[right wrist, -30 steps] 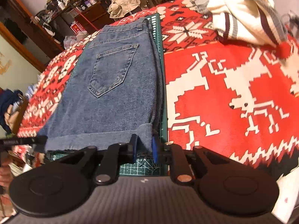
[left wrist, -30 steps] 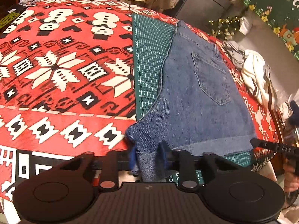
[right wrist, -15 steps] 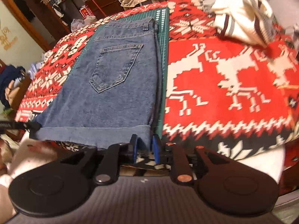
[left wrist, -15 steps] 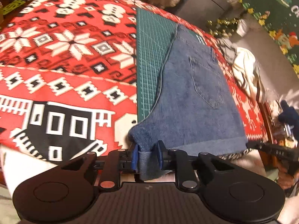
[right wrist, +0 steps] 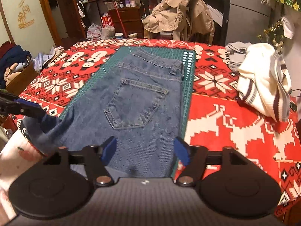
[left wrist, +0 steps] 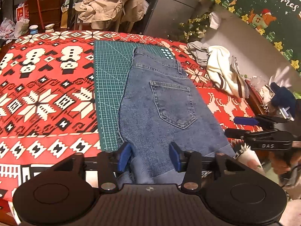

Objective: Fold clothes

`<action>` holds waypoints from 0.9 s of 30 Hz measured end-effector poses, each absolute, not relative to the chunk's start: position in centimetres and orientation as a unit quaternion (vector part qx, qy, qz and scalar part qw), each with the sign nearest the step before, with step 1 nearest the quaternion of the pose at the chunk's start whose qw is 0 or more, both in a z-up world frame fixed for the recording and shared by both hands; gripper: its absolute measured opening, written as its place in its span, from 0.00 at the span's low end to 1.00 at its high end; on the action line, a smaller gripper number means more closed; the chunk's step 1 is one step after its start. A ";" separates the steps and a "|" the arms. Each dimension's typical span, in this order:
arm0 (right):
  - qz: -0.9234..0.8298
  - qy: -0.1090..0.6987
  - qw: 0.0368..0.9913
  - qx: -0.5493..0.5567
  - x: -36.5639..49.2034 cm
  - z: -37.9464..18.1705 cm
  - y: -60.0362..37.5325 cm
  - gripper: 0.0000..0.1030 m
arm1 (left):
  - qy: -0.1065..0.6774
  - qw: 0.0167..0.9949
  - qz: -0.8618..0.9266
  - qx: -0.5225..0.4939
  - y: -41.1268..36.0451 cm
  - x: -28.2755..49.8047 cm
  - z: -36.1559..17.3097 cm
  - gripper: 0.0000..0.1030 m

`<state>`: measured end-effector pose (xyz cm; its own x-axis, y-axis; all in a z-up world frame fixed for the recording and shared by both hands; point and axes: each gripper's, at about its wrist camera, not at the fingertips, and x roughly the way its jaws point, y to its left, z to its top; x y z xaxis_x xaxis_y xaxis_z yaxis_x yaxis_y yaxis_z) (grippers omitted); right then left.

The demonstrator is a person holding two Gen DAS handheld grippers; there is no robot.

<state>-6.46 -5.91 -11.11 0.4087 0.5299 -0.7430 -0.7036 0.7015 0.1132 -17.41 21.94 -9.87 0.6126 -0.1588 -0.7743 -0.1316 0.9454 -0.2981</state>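
Blue denim shorts (left wrist: 160, 101) lie folded in half, back pocket up, on a green cutting mat (left wrist: 111, 71). Their hem reaches the near table edge. My left gripper (left wrist: 149, 156) is open over the hem's left part, with denim lying between its blue pads (left wrist: 124, 154) and not pinched. In the right wrist view the shorts (right wrist: 135, 98) run away from my right gripper (right wrist: 144, 150), which is open astride the hem's right part. The right gripper (left wrist: 259, 130) also shows from the side at the right of the left wrist view.
A red patterned cloth (left wrist: 37, 86) covers the table. A white striped sweater (right wrist: 263, 86) and a grey garment (left wrist: 197, 50) lie at the right. Behind the table, a beige jacket (right wrist: 178, 9) hangs on a chair. Cluttered shelves stand at the back.
Both grippers were shut on the hem and drew it toward the near edge. Both have opened and let go of the denim, and the views have tilted up.
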 end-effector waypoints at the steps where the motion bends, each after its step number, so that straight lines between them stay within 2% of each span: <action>1: 0.374 0.395 0.832 -0.109 -6.6 -11.1 -5.7 0.78 | 0.443 0.881 -0.001 -0.165 22.3 -17.9 -9.8 0.49; 4: 0.387 0.380 0.832 -0.118 -7.3 -11.2 -5.0 0.83 | 0.453 0.876 0.027 -0.166 23.6 -19.3 -9.7 0.49; 6: 0.392 0.374 0.831 -0.127 -7.5 -11.5 -4.6 0.86 | 0.456 0.871 0.046 -0.179 24.8 -20.2 -10.1 0.45; 9: 0.402 0.374 0.826 -0.130 -7.7 -12.1 -4.2 0.90 | 0.447 0.868 0.041 -0.212 25.4 -20.6 -10.5 0.44; 11: 0.409 0.370 0.825 -0.124 -7.8 -12.3 -4.1 0.92 | 0.435 0.878 0.029 -0.197 24.4 -19.8 -10.5 0.44; 13: 0.416 0.353 0.828 -0.129 -8.1 -12.5 -4.0 0.99 | 0.419 0.891 0.017 -0.174 23.0 -18.8 -10.5 0.50; 15: 0.424 0.331 0.832 -0.139 -8.3 -12.6 -3.9 0.99 | 0.399 0.906 0.003 -0.141 21.3 -17.4 -10.5 0.71; 16: 0.423 0.328 0.832 -0.144 -8.4 -12.7 -3.8 0.99 | 0.386 0.914 -0.004 -0.128 20.5 -16.8 -10.6 0.74; 19: 0.417 0.328 0.834 -0.150 -8.4 -13.1 -3.9 0.99 | 0.345 0.932 -0.032 -0.103 18.4 -15.2 -11.3 0.76; 27: 0.405 0.289 0.854 -0.154 -9.5 -13.3 -4.7 0.99 | 0.350 0.932 -0.045 -0.083 16.4 -12.7 -13.9 0.78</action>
